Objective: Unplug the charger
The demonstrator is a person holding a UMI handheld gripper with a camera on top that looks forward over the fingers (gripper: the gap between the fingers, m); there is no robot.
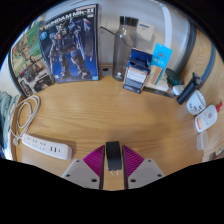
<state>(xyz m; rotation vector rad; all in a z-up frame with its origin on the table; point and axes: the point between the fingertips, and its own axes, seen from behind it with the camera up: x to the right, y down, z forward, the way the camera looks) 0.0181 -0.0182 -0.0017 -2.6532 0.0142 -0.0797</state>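
Two fingers of your gripper clamp a small black charger between their pink pads, narrow and pressing on both sides. It sits above the wooden desk, apart from the white power strip lying to the left, whose white cable loops beside it. Beyond, you see a robot model box, a clear bottle and a white bottle.
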